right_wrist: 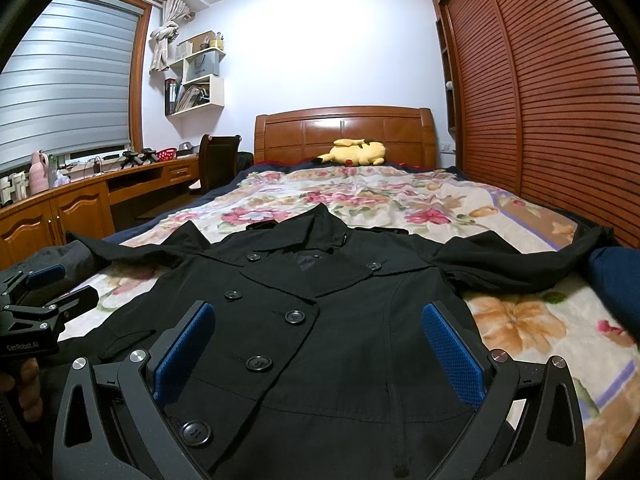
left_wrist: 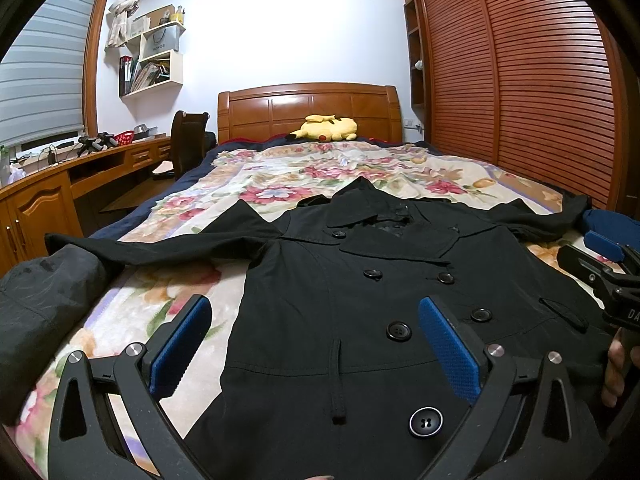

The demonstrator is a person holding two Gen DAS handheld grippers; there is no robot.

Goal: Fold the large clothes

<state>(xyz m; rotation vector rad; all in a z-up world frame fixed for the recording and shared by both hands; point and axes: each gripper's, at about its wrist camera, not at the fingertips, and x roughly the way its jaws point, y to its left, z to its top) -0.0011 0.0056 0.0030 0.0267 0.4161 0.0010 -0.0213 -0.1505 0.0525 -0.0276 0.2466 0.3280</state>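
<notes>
Left wrist view
My left gripper (left_wrist: pixel 314 354): jaws spread wide, nothing between the blue pads; I hold it above the lower front of the coat.
Coat (left_wrist: pixel 360 300): black, double-breasted, lying face up and buttoned on the floral blanket (left_wrist: pixel 168 308), collar toward the headboard (left_wrist: pixel 308 110), both sleeves stretched out to the sides.
Other gripper: I see my right gripper (left_wrist: pixel 612 252) at the right edge, near the coat's pocket flap; its jaws look parted.
Dark bundle (left_wrist: pixel 44 304): sits at the left edge of the bed, touching the coat's sleeve end.
Plush toy (left_wrist: pixel 326 128): yellow, lying by the headboard.

Right wrist view
My right gripper (right_wrist: pixel 318 346): released, pads wide apart, empty, hovering over the coat (right_wrist: pixel 340 320) hem.
Left gripper (right_wrist: pixel 52 284): visible at the left edge beside the coat; I see its jaws apart.
Wardrobe (right_wrist: pixel 560 100): slatted wooden doors along the right of the bed.
Desk (right_wrist: pixel 80 196): wooden, under the window at left.
</notes>
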